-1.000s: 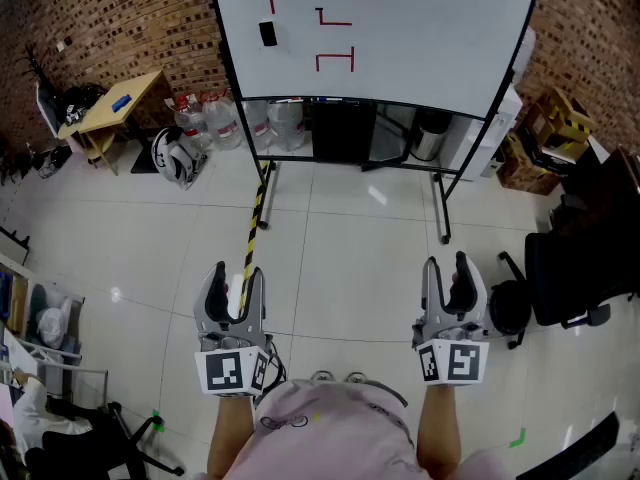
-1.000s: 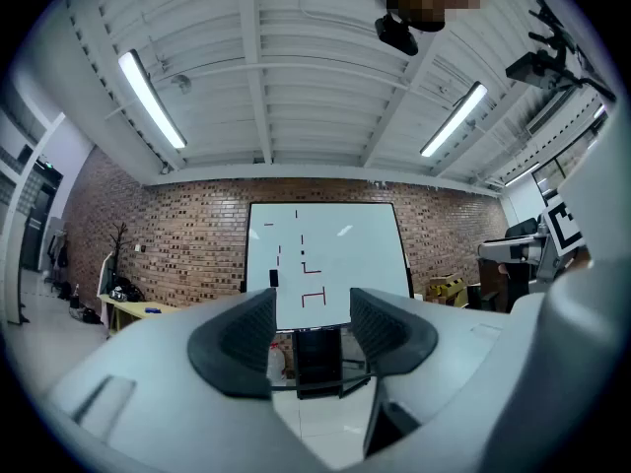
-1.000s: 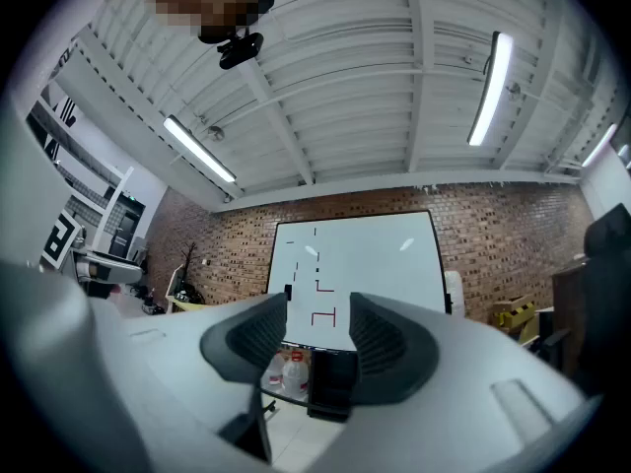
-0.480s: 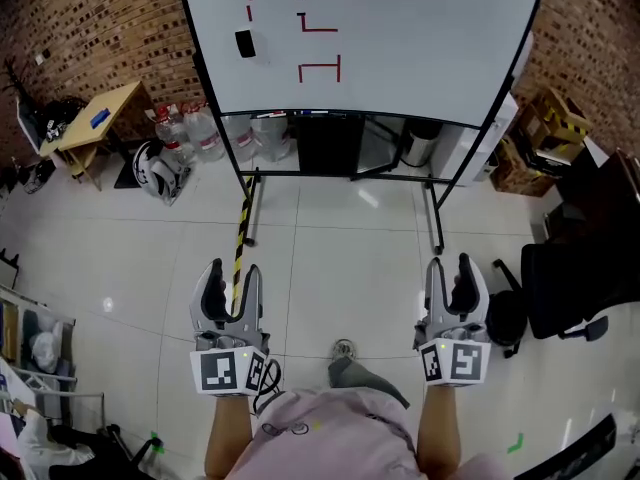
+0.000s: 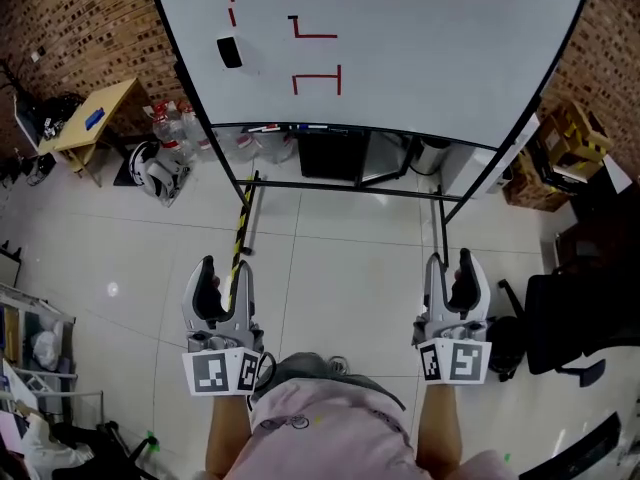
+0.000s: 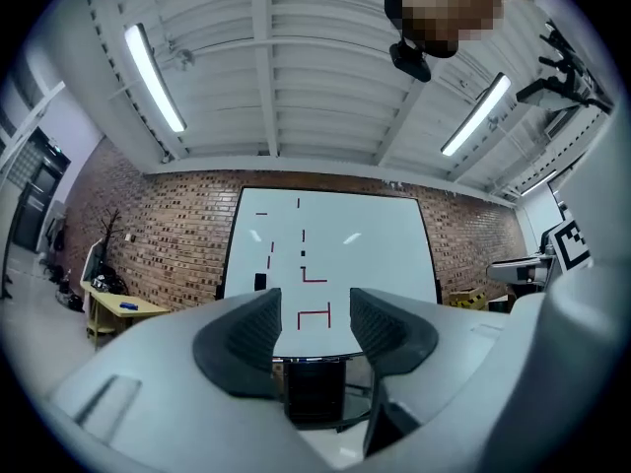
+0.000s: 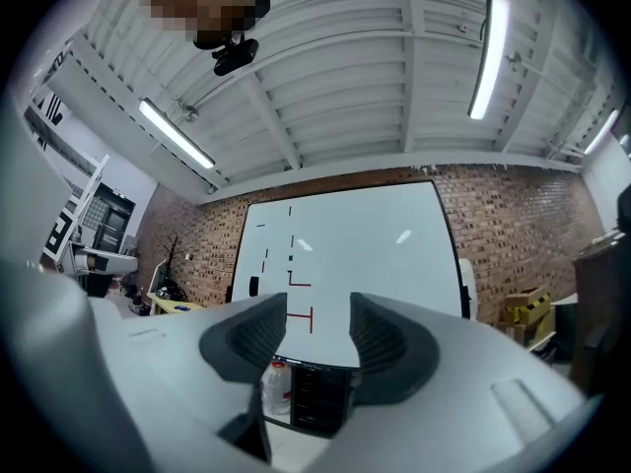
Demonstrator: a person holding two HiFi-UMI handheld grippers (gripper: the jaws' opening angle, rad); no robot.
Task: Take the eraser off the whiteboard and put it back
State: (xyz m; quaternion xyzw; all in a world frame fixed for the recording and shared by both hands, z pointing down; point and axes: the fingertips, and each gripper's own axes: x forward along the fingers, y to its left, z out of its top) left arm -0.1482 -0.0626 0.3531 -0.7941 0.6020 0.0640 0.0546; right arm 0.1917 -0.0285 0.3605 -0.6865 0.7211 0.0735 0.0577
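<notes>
2 tools are held out level over a pale tiled floor [image 5: 340, 268], just ahead of the person's pink shirt [image 5: 320, 438]. The left tool [image 5: 227, 273] has its jaws a narrow gap apart, and its own view shows nothing between them, only the room beyond. The right tool [image 5: 449, 268] stands the same way, jaws slightly spread and empty. The 2 tools are well apart from each other and point toward the whiteboard.

To the right of the right tool sits a black office chair [image 5: 575, 318]. Ahead of the left tool a yellow-and-black striped strip [image 5: 240, 230] runs across the floor to the foot of the whiteboard's black stand [image 5: 443, 218]. Under the board there is a dark cabinet [image 5: 328, 153], with clear water bottles [image 5: 165, 123] clustered at the board's left end and a black-and-white helmet-like thing [image 5: 158, 168] on the floor beside them. Further left, a wooden table [image 5: 110, 103] carries a small blue thing [image 5: 93, 119]. Cardboard boxes [image 5: 560, 138] lie at the right, against the brick wall [image 5: 80, 28].

The whiteboard [image 5: 450, 48] carries several red marks [image 5: 317, 78]. The eraser [image 5: 229, 52], small and black, sits on the board's face near its left edge, left of the red marks and well away from both tools.
</notes>
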